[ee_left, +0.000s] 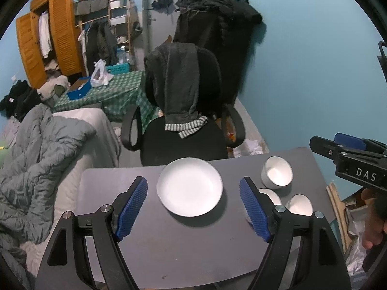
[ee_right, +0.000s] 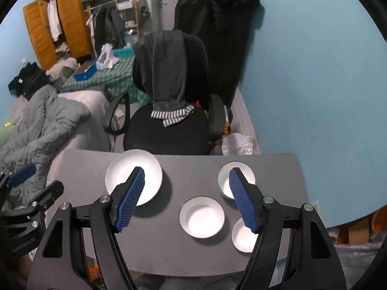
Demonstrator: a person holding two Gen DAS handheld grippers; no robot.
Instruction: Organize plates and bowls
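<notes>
A white plate point(ee_left: 189, 187) lies on the grey table point(ee_left: 169, 241), left of three white bowls: one at the back point(ee_left: 277, 172), one in the middle point(ee_left: 272, 195), one nearest point(ee_left: 300, 204). My left gripper point(ee_left: 193, 207) is open and empty, held above the table with the plate between its blue pads. In the right wrist view the plate point(ee_right: 150, 174) is at the left and the bowls are at the back right point(ee_right: 225, 176), middle point(ee_right: 202, 216) and front right point(ee_right: 243, 236). My right gripper point(ee_right: 186, 198) is open and empty above the bowls.
A black office chair point(ee_left: 183, 125) draped with dark clothing stands just beyond the table's far edge. A bed with a grey quilt point(ee_left: 41, 154) lies to the left. A blue wall point(ee_left: 314, 72) runs along the right. The right gripper shows at the right point(ee_left: 350, 157).
</notes>
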